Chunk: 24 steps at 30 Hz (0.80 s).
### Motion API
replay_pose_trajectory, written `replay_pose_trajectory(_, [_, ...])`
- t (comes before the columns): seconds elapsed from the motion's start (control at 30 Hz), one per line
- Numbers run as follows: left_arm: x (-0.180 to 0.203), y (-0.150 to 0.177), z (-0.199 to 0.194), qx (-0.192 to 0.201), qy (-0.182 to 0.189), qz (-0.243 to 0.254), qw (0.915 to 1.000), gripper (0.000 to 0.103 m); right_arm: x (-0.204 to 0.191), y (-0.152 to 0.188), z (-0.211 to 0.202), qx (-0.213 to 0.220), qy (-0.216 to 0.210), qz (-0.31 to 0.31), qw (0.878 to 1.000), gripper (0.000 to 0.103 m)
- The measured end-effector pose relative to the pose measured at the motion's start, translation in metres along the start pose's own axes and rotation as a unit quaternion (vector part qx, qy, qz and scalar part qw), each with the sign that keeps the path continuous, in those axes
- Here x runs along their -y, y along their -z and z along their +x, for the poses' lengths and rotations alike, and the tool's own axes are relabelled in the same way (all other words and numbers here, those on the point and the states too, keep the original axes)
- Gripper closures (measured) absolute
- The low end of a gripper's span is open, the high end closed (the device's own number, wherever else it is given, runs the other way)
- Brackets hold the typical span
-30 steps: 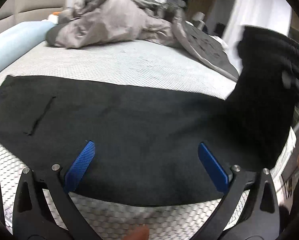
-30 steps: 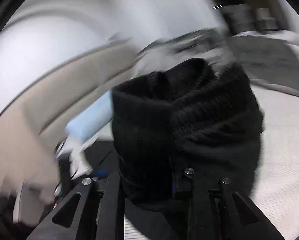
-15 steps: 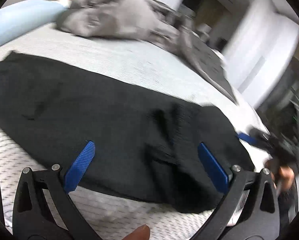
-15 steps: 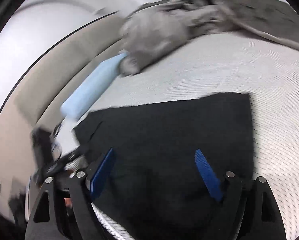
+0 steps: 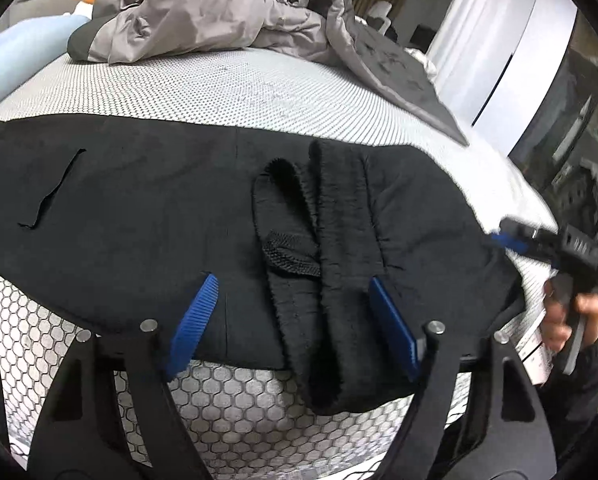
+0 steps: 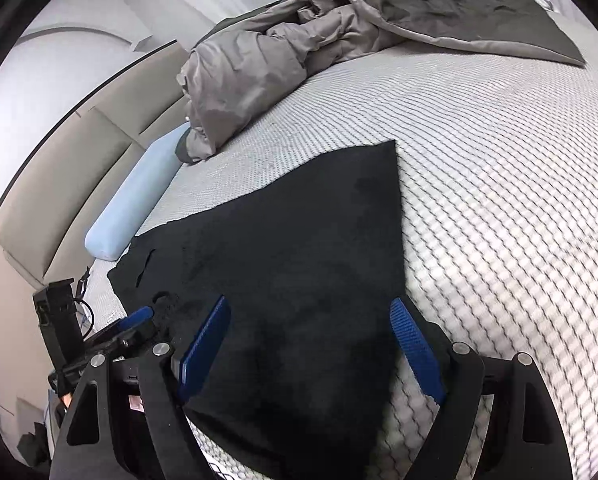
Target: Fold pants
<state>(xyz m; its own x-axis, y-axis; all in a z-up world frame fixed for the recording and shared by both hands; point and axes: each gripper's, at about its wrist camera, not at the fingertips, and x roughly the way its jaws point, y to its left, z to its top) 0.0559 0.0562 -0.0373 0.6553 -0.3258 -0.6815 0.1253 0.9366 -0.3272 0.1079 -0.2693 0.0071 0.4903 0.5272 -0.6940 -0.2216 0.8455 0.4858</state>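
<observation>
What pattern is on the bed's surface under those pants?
A white mattress cover printed with dark honeycomb hexagons, clearest in the left wrist view.

Left hand-held gripper [image 5: 291, 320] jaws closing, pads not yet pressing; right hand-held gripper [image 6: 313, 350] wide apart, empty, both angled down.

This was a home bedroom: a bed [image 6: 499, 160] with a padded headboard [image 6: 79, 152], a rumpled grey duvet [image 5: 219, 12], and white curtains [image 5: 479, 20].

The black pants [image 6: 299, 280] run out past the bottom edge; the far room is blurred.
</observation>
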Motion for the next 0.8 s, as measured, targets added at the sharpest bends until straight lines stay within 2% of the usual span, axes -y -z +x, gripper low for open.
replay_pose_trajectory(0.1, [0.004,-0.003,-0.006,0.007,0.047,0.002,0.9989,0.028,0.012,0.012,-0.009,-0.010,0.002,0.014,1.000,0.018])
replay_pose_trajectory(0.13, [0.005,-0.004,-0.007,0.008,0.052,0.004,0.9986,0.028,0.015,0.015,-0.010,-0.013,0.003,0.019,1.000,0.018])
replay_pose_trajectory(0.27, [0.004,-0.023,0.000,0.004,0.040,-0.023,0.9989,0.027,0.013,0.016,-0.007,-0.014,0.002,0.018,1.000,0.018])
replay_pose_trajectory(0.33, [0.000,-0.042,0.014,-0.012,0.040,-0.050,0.9979,0.027,0.010,0.015,-0.005,-0.016,-0.002,0.015,1.000,0.018])
replay_pose_trajectory(0.47, [-0.005,-0.079,0.052,-0.063,0.077,-0.091,0.9909,0.027,0.004,0.015,-0.005,-0.017,-0.001,0.007,1.000,0.018])
replay_pose_trajectory(0.5, [-0.005,-0.087,0.065,-0.082,0.083,-0.093,0.9887,0.029,0.005,0.015,-0.005,-0.018,-0.002,0.008,1.000,0.018])
replay_pose_trajectory(0.53, [-0.006,-0.092,0.073,-0.091,0.087,-0.096,0.9873,0.036,0.005,0.014,-0.006,-0.018,-0.003,0.009,1.000,0.018])
replay_pose_trajectory(0.6, [-0.009,-0.101,0.092,-0.136,0.093,-0.106,0.9806,0.045,0.007,0.014,-0.007,-0.016,-0.004,0.012,1.000,0.018])
replay_pose_trajectory(0.67, [-0.009,-0.108,0.101,-0.156,0.124,-0.101,0.9746,0.046,0.010,0.015,-0.011,-0.016,-0.006,0.012,1.000,0.018])
replay_pose_trajectory(0.73, [-0.007,-0.114,0.108,-0.168,0.129,-0.078,0.9743,0.048,0.011,0.015,-0.013,-0.016,-0.006,0.011,1.000,0.018])
replay_pose_trajectory(0.8, [-0.008,-0.120,0.113,-0.163,0.113,-0.063,0.9781,0.059,0.012,0.016,-0.015,-0.016,-0.007,0.010,1.000,0.018])
